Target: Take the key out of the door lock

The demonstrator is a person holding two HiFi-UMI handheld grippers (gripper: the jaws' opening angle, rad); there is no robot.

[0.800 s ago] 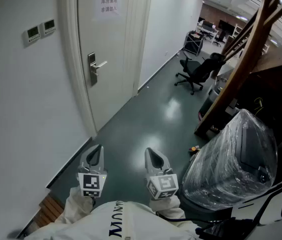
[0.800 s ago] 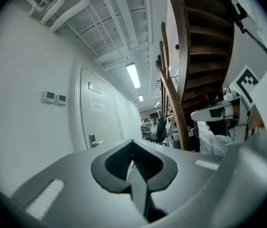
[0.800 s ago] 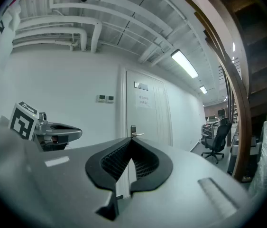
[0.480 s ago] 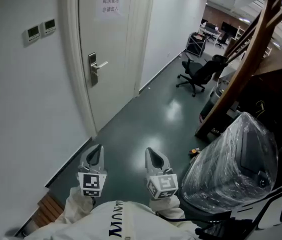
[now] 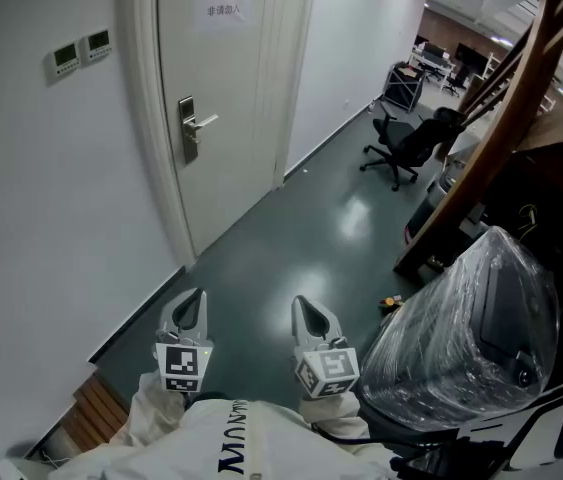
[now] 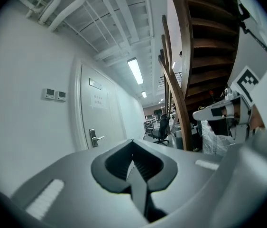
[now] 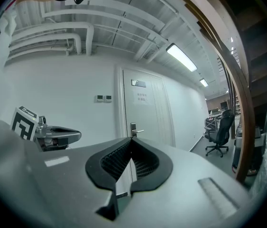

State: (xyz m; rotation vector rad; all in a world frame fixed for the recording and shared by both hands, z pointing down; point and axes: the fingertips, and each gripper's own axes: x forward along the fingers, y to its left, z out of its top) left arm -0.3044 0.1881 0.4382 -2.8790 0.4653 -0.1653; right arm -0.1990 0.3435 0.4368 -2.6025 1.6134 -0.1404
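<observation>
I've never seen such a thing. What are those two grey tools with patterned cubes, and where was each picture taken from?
No robot here: a person holds the left gripper and the right gripper, one per hand. The downward picture comes from a camera on the person's head; each round picture comes from a camera on one gripper, looking along its fingers. Both pairs are closed and empty. Ahead is a white door with its lock plate, some way off. Any key is too small to see.
</observation>
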